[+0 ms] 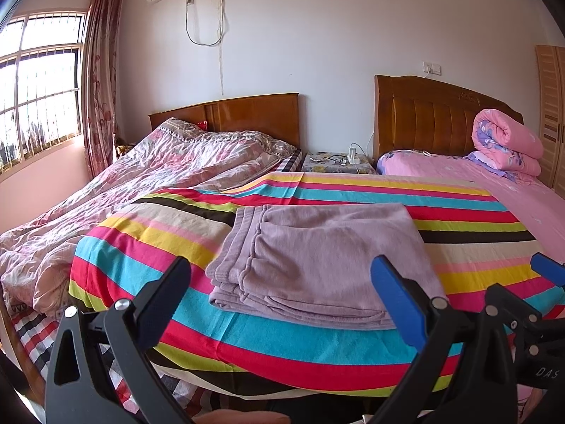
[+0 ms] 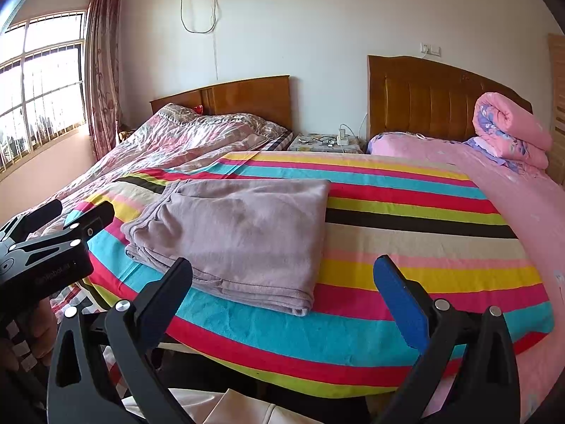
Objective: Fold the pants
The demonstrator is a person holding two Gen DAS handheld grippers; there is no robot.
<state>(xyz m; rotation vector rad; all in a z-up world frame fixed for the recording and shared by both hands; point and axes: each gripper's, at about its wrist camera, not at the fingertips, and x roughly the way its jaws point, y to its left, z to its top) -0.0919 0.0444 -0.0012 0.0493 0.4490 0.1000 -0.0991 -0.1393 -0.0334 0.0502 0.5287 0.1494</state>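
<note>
on striped sheet point(image 1: 317, 190) folded pants point(image 1: 317, 261) lie flat, waistband facing left.

The mauve pants point(image 1: 317, 265) lie folded into a flat layered rectangle on the striped sheet point(image 1: 353, 346), waistband toward the left.

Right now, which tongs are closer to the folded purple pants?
Left. The left tongs hang open right at the pants' near edge; the right tongs hang open off their right corner.
</note>
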